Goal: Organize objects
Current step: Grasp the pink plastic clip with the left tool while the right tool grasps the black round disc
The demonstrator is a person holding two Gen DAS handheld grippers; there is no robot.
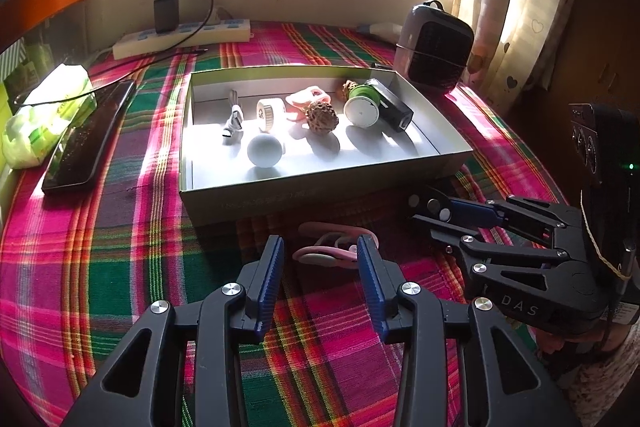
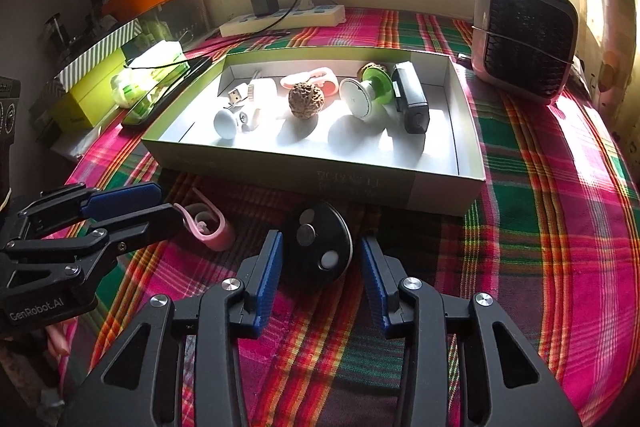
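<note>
- Two grippers: left gripper (image 1: 320,255) open around one pink clip (image 1: 326,251); right gripper (image 2: 321,259) open beside one black disc (image 2: 320,247).
- One box (image 2: 360,183) mid-frame holds roughly eight items, partly overlapping.

A pink, green and purple plaid cloth (image 1: 120,247) covers the table. A pale pink curved plastic clip (image 1: 332,253) lies on it. A white smooth ball (image 1: 265,151) sits in the grey-green cardboard box (image 1: 320,187).
</note>
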